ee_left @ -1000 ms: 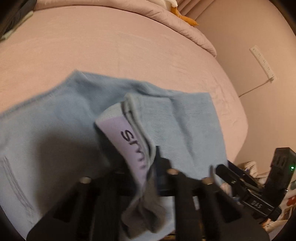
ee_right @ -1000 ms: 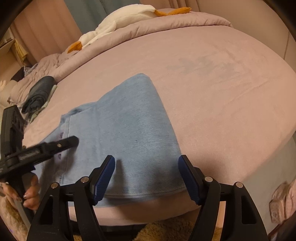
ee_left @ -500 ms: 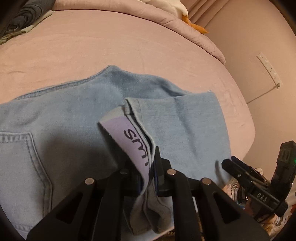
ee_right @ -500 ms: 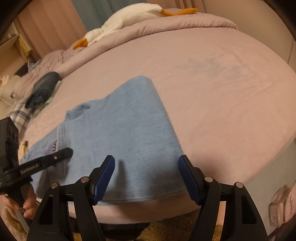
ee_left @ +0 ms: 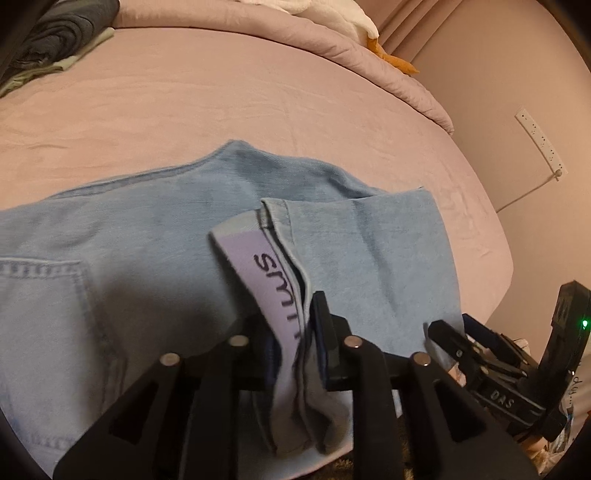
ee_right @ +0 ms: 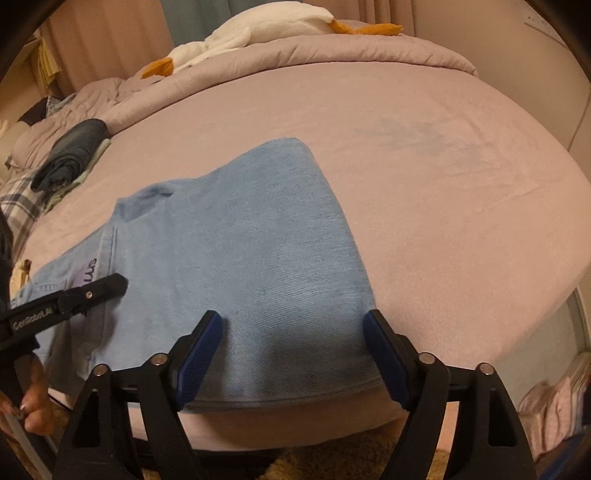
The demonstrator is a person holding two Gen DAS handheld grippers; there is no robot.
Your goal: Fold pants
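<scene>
Pants: the light-blue denim pants (ee_right: 236, 266) lie flat on the pink bed (ee_right: 424, 177), near its front edge, already doubled over; the far corner of the fold points up the bed toward the plush goose (ee_right: 258, 27).

Left tongs: your left gripper (ee_left: 295, 332) is pinched tight on the waistband (ee_left: 269, 273), right at the lilac lettered label, and the band stands up off the pants between the two fingers.

Right tongs: your right gripper (ee_right: 291, 354) is spread wide and grips nothing; it hovers over the hem side of the pants, at the bed's front edge.

Step, as I judge it: you are carrying the waistband end across the pants for the next fold.

Risk, one-point pull: you hold only a narrow bite of waistband, so pulling it across could drag the lower layer with it and skew the stack.

Risk, bed edge: the hem sits right at the front edge of the bed; any tug toward you could slide it over.

Risk, slipped layers: several layers are bunched in your left gripper, and one could work loose mid-carry, leaving a crooked fold.

Clutter: the dark rolled clothes (ee_right: 70, 155) lie well apart from the pants.
</scene>
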